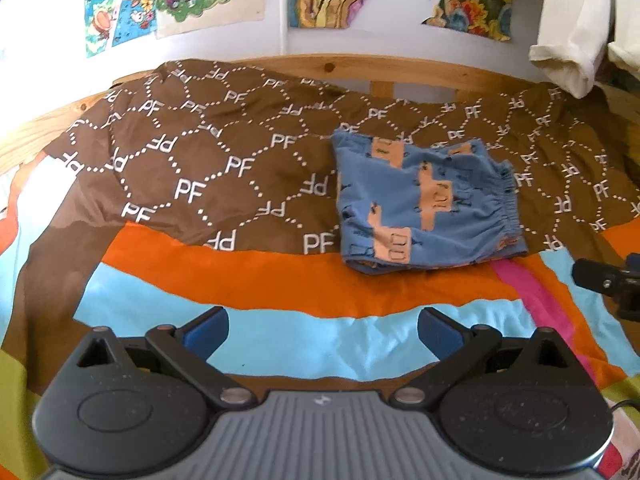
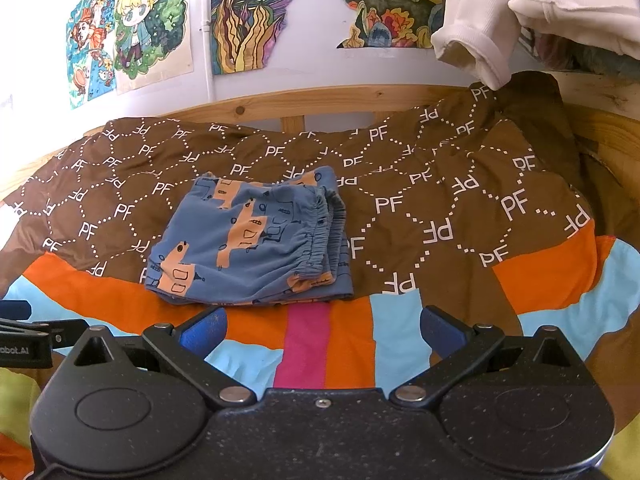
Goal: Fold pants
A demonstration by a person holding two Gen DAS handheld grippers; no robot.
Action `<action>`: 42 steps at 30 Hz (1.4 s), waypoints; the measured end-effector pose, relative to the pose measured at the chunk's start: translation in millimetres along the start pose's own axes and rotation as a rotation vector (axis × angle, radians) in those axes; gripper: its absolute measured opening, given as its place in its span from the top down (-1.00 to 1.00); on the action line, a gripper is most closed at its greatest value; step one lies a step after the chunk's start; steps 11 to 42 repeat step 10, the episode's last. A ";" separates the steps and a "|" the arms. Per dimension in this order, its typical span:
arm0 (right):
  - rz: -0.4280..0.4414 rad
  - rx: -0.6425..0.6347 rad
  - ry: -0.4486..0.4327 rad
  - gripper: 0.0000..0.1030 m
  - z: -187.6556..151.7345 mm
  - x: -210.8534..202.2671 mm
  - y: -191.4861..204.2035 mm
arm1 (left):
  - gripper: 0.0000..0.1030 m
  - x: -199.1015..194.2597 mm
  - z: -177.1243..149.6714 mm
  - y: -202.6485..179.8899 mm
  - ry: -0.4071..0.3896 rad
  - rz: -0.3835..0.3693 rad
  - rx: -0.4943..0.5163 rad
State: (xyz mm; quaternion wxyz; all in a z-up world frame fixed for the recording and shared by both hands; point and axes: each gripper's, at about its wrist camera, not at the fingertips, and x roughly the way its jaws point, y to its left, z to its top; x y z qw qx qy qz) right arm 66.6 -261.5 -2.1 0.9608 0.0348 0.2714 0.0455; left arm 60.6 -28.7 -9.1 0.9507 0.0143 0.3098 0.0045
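Blue pants (image 1: 428, 204) seen folded into a compact stack on the brown blanket (image 1: 224, 152); task judged done. Left gripper (image 1: 323, 330) and right gripper (image 2: 323, 330) held wide open, empty, short of the blanket

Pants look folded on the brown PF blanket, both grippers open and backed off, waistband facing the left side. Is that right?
Not quite. The pants do lie folded on the brown blanket, and the left gripper and right gripper are open and clear of them. But the elastic waistband is on the right side, as both wrist views show.
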 end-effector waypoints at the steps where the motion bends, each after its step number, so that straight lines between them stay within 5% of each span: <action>1: 0.000 0.000 0.000 -0.99 -0.1 0.0 0.1 | -0.99 -0.3 0.1 -0.9 0.000 -0.004 0.004; 42: 0.004 -0.002 0.004 -0.99 -0.9 0.4 1.8 | -0.99 -0.6 -0.2 -0.1 -0.002 0.007 0.000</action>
